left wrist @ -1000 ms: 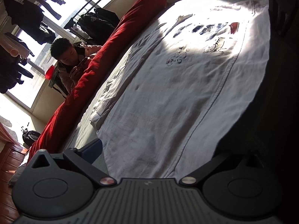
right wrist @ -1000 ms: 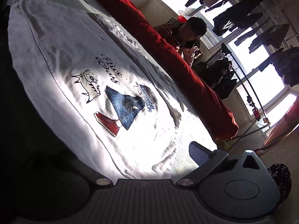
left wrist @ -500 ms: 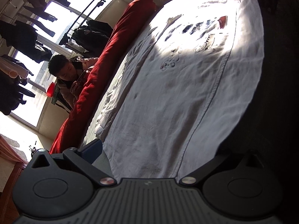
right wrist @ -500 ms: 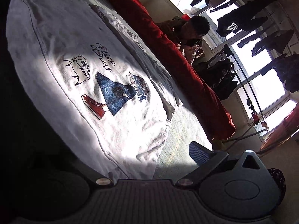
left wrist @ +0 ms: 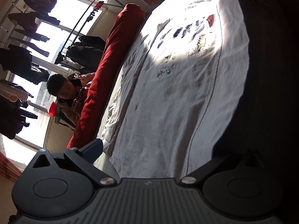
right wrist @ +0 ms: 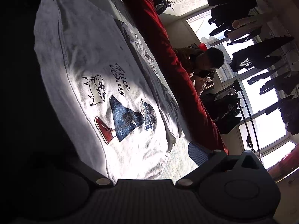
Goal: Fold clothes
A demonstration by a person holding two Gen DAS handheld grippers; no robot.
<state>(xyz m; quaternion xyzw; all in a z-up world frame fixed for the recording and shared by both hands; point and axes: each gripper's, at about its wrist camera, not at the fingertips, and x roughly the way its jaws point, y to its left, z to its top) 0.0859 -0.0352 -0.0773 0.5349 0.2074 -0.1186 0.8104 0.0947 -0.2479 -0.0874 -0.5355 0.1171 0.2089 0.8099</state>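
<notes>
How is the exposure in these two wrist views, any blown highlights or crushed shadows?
Left wrist view: sun patch on the white shirt is blown out around the print, right side crushed black. Right wrist view: same hard sun band, left side black, windows overexposed; strong fisheye bending in both.

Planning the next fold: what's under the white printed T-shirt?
Beyond the white printed T-shirt's far edge, a second pale garment lies flat, apparently partly beneath it. A strip of pale bed surface shows by the hem. Anything under the shirt's middle is covered.

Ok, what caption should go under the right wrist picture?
White shirt with a cartoon print lies flat, open right gripper over its edge.
</notes>
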